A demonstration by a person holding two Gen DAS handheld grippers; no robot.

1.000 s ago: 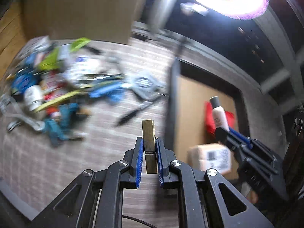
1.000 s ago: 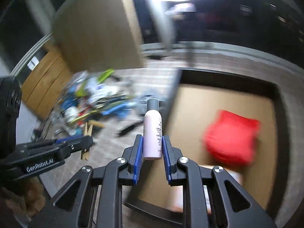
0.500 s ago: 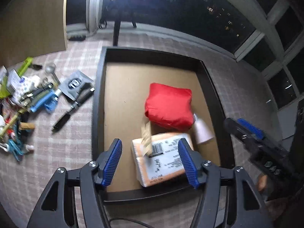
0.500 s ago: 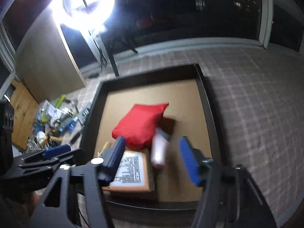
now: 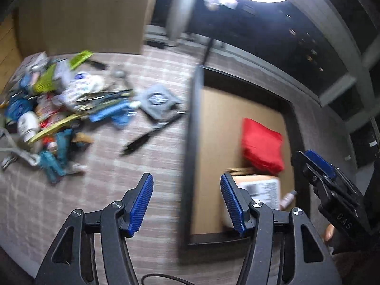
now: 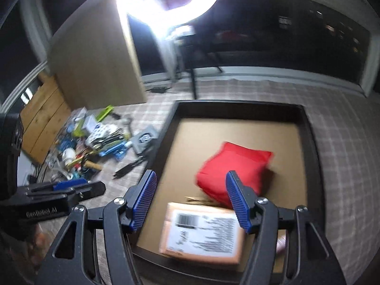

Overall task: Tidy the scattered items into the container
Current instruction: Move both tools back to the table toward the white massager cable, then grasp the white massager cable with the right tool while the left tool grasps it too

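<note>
Swinging back to pile [image 5: 59,109] | both hand-held grippers [image 5: 187,204] [image 6: 191,204] wide, empty | bottle [image 5: 288,198] in tray [image 5: 193,142]

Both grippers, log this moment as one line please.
left gripper: open, empty | right gripper: open, empty | container: red pouch, labelled parcel, small bottle | floor pile: untidied

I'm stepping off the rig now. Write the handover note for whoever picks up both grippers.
Left gripper: open, empty, over the floor beside the container's left wall.
Right gripper: open, empty, over the container.
In the container: red pouch, labelled parcel, small bottle next to the parcel, and a wooden clothespin between pouch and parcel.
Left to do: the pile of scattered items on the floor left of the container, plus the grey packet and black pen-like tool lying nearer to it.
</note>
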